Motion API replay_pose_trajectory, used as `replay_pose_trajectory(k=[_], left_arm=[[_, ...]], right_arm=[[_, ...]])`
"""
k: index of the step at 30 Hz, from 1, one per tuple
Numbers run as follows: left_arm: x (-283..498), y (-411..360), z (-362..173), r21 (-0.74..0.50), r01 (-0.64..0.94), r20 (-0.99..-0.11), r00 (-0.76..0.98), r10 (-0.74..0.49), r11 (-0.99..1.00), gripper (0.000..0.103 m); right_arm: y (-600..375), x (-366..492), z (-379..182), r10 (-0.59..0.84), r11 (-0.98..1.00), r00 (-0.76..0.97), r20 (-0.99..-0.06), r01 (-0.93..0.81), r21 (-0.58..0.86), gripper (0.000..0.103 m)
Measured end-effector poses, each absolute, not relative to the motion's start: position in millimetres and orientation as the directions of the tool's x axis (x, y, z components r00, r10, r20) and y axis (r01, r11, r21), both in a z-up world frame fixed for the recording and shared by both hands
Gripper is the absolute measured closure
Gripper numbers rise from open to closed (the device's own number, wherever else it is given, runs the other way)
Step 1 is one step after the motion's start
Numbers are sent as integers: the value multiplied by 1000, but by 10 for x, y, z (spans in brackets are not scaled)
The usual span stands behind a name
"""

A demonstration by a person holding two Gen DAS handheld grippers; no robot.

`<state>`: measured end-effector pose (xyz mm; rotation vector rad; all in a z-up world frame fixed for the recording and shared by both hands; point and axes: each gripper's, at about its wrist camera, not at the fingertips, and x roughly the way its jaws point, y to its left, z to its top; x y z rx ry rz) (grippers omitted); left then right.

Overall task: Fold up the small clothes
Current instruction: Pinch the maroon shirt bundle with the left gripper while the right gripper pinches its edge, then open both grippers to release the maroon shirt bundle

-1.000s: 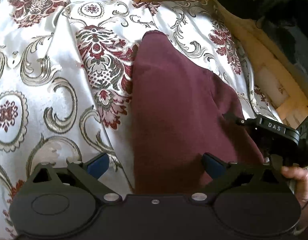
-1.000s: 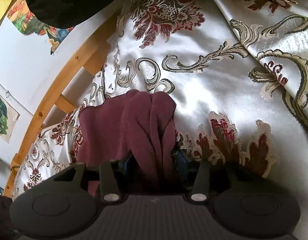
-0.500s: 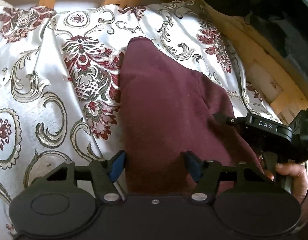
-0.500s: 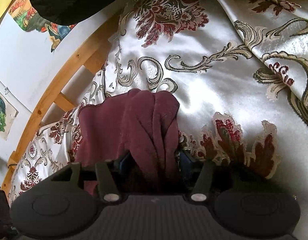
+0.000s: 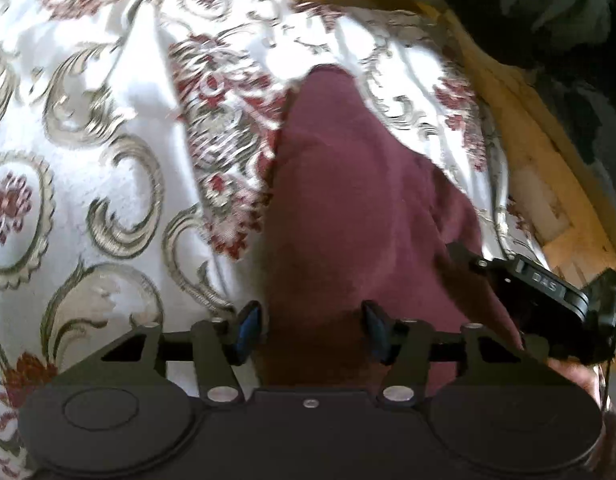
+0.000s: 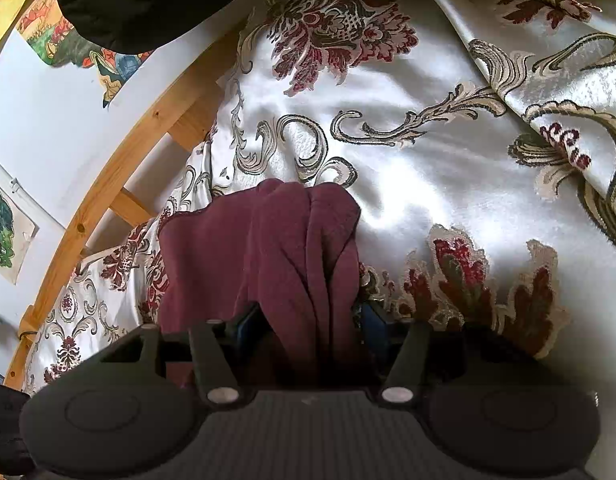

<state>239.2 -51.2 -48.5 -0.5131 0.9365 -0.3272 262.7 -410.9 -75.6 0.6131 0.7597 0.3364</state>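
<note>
A maroon garment (image 5: 356,208) lies on a white floral bedspread (image 5: 87,128). In the left wrist view my left gripper (image 5: 312,330) has its blue-padded jaws closed in on the garment's near edge, with fabric between them. My right gripper shows at the right of that view (image 5: 548,284), at the garment's right side. In the right wrist view my right gripper (image 6: 308,326) is shut on a bunched fold of the garment (image 6: 291,240), which rises in ridges between the jaws.
A wooden bed frame rail (image 6: 119,168) runs along the left of the bedspread (image 6: 428,152), with a white wall and colourful pictures (image 6: 67,44) beyond. Dark cloth (image 5: 548,12) hangs at the upper right of the left wrist view. Wooden frame (image 5: 548,168) borders the bed there.
My left gripper's jaws have narrowed from wide open onto the garment's near edge. The left view has shifted and blurred. My right gripper keeps its hold on the bunched fold.
</note>
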Motion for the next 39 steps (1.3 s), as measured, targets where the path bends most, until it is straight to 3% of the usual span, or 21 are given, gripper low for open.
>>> replay_pose_trajectory(k=[6,8,9,10,16,20,25,32,35,39], left_arm=[[2392,-506,-526,-558,35,-678,557,-480,829,38],[2397,-509,-525,-562,38,-675,557,-485,826,44],[2402,-513,-524,-572,45,-666,557,-497,819,53],[2399,-516,-518,-583,53,-657,556,-509,811,53],[2354,-484,-465,-596,65,-633,576,-518,800,65],[2264,-462,-334,-586,108,-590,623,-514,803,70],[2166,-467,-150,-498,176,-548,695,-466,849,70],[2159,-283,1,-418,137,-473,811,-343,898,70],[2216,-274,-44,-393,86,-473,835,-282,915,70],[2349,-220,-249,-451,-3,-535,802,-267,892,69]], right_arm=[[-4079,2635,-751,486,784,688,-539,-71,617,40],[-4073,2632,-748,482,784,694,-535,-70,617,41],[-4072,2627,-744,481,782,698,-530,-69,619,47],[-4071,2623,-741,483,778,702,-523,-71,624,56],[-4004,2564,-624,473,799,738,-482,-127,588,74],[-3901,2459,-463,472,821,785,-401,-227,524,76],[-3597,2306,-257,476,862,830,-289,-375,343,76],[-3238,2483,-173,523,846,832,-187,-480,230,76],[-3151,2637,-235,531,843,826,-190,-493,215,76],[-3183,2817,-407,500,862,819,-283,-439,252,75]])
